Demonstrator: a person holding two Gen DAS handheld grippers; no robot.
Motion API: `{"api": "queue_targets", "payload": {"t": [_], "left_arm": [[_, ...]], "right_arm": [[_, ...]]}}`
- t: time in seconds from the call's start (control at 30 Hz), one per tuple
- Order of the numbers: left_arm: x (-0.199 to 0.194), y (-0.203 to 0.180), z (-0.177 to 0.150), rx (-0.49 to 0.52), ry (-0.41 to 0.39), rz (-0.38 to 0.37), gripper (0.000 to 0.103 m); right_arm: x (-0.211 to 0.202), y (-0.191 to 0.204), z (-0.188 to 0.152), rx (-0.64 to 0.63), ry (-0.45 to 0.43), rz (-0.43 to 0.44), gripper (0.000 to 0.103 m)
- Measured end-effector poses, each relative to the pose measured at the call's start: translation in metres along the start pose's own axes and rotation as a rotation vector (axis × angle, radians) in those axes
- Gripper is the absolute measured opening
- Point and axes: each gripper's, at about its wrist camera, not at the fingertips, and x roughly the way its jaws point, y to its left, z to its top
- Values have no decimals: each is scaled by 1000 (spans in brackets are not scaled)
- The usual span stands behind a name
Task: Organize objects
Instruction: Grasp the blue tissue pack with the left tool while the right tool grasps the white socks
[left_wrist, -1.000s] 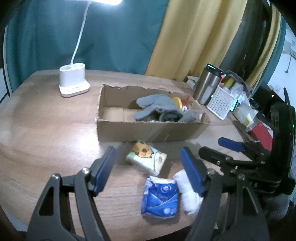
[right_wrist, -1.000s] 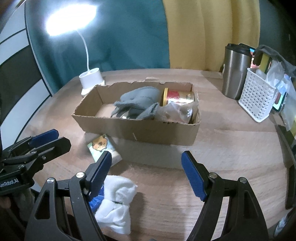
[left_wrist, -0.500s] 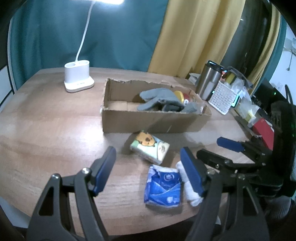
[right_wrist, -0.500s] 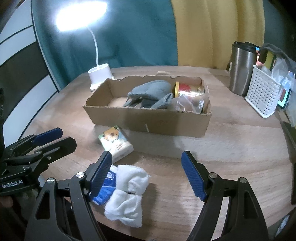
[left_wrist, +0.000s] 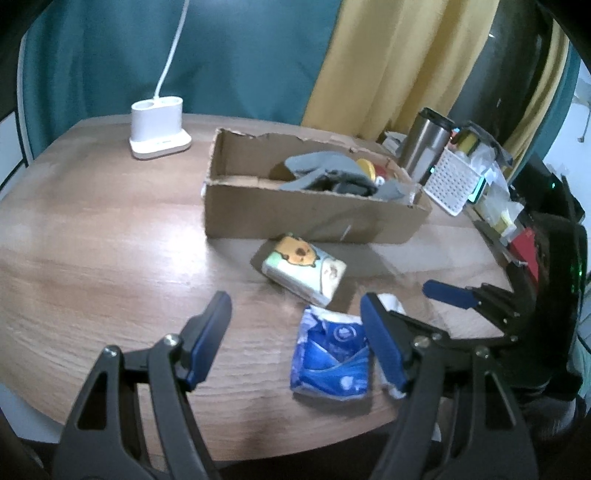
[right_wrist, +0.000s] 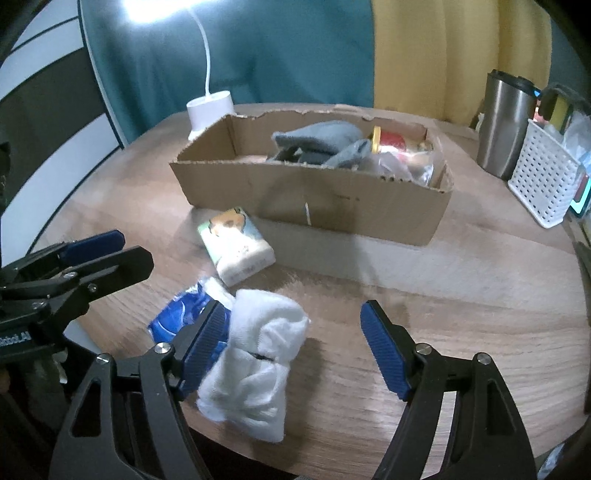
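Note:
A cardboard box (left_wrist: 314, 218) (right_wrist: 332, 206) stands mid-table and holds grey gloves (left_wrist: 321, 166) (right_wrist: 321, 138), a red can with a yellow lid (right_wrist: 388, 142) and a clear bag (right_wrist: 402, 168). In front of it lie a cartoon-print tissue pack (left_wrist: 304, 271) (right_wrist: 236, 245), a blue tissue pack (left_wrist: 332, 360) (right_wrist: 177, 315) and a white rolled cloth (right_wrist: 258, 358) (left_wrist: 391, 306). My left gripper (left_wrist: 295, 343) is open and empty above the near table edge, the blue pack by its right finger. My right gripper (right_wrist: 295, 347) is open and empty, the white cloth by its left finger.
A white lamp base (left_wrist: 159, 134) (right_wrist: 210, 109) stands at the back left. A steel tumbler (left_wrist: 424, 144) (right_wrist: 506, 122) and a white perforated basket (left_wrist: 454, 181) (right_wrist: 543, 181) stand to the right of the box. The table's rounded front edge is close below both grippers.
Both grippers have pulled back and up from the box; the three loose items now show further into view. Both stay open and empty.

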Motion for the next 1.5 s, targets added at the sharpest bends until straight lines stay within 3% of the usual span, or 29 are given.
{"api": "queue_targets", "payload": {"t": [0.13,0.23,0.43,0.77,0.8,0.87,1.0,1.13,1.37,1.5], "left_arm": [[8,-5,-4,14,29,-4,74],[14,-9,-6,23,48,-11,74],[22,-23,-7,59,76,-22,74],[45,-43,-15,134,160,-1,74],[46,-44,-16,142,166,1,74],[48,-46,-17,153,167,4,74],[55,-47,-22,193,187,29,74],[56,-47,-23,236,170,54,74],[57,-37,-23,254,148,74,72],[54,-33,-23,253,143,67,64]], "right_arm": [[3,-5,-4,7,9,-1,73],[5,-9,-7,5,17,0,56],[4,-22,-11,29,8,-1,50],[0,-44,-12,71,5,-25,50],[-1,-45,-12,78,0,-30,51],[-4,-49,-13,94,-10,-40,64],[-10,-50,-15,105,-19,-45,64],[-16,-49,-18,116,-28,-57,71],[-20,-52,-24,169,9,-60,71],[-17,-49,-29,196,33,-50,71]]}}
